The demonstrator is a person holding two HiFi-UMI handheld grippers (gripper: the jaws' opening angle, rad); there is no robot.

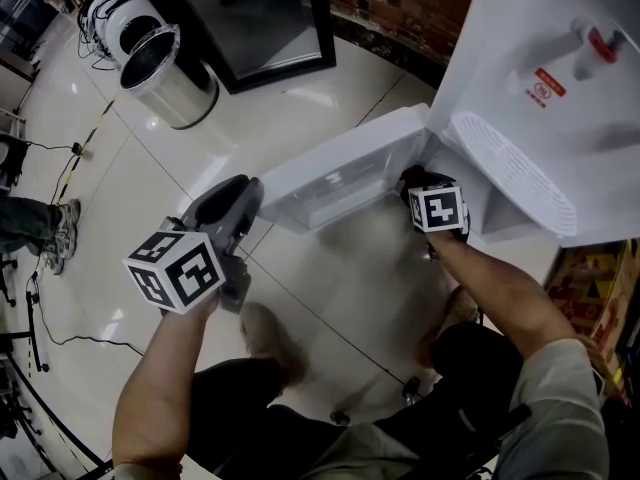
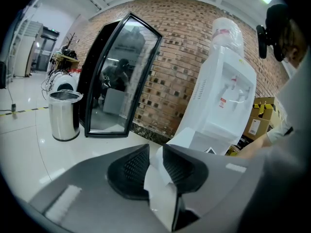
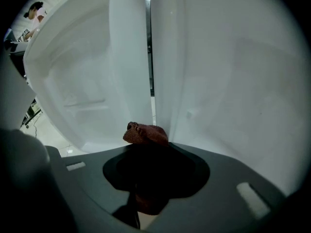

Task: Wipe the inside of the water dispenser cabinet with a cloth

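One water dispenser [image 1: 545, 38], cabinet door [image 1: 340, 173] open. Left claw [image 2: 155, 153], narrowly parted, clamps one white paper [image 2: 163, 198]. Right claw [image 3: 150, 152] clamps one reddish-brown cloth [image 3: 146, 134] at the dispenser's door hinge.

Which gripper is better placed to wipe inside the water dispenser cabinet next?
Right. The right gripper is shut on the reddish-brown cloth at the open cabinet; the left gripper holds white paper, farther back.

We see the cloth [image 3: 146, 134], reddish-brown and bunched, pinched in the jaws at lower centre of the right gripper view, its tip near the white cabinet [image 3: 228, 81] wall. In the head view the white dispenser [image 1: 540, 38] fills the upper right; its door [image 1: 340, 173] stands open toward centre.
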